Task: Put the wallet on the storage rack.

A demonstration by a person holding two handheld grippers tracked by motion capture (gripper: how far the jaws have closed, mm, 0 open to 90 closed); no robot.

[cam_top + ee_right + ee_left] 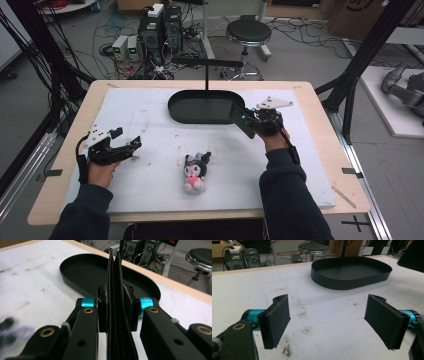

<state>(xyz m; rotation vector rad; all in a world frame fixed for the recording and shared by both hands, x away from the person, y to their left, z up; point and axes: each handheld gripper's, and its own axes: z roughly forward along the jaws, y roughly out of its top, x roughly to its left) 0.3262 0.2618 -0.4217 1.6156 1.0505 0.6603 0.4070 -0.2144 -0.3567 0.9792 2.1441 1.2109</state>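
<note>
The soft toy (195,172) lies on the white mat (150,185), on its back with its dark-eared head pointing away from me and its pink and white body toward me. It sits near the middle of the mat, a little toward my edge, between my two hands and touching neither. In my right gripper view a blurred dark and pale shape at the left edge may be this toy, though I cannot tell for sure.

Beyond the toy, toward the far side of the mat, stands the black oval tray (176,111) with a low wall. I can see nothing inside it in any view. A thin black post (207,75) rises at its far side.

My left gripper (131,148) is left of the toy, low over the mat, well apart from it. Its jaws stand wide apart with nothing between them; in the left gripper view (329,322) the bare, smudged mat shows in the gap and the tray lies ahead.

My right gripper (242,122) is up by the tray's right end, just beside its rim. Its jaws are pressed flat together, with nothing held; in the right gripper view (115,270) they point across the tray.

The mat covers a pale wooden table (320,107). Past the table a round black stool (248,33) stands on the floor among cables and computer boxes (161,27).
</note>
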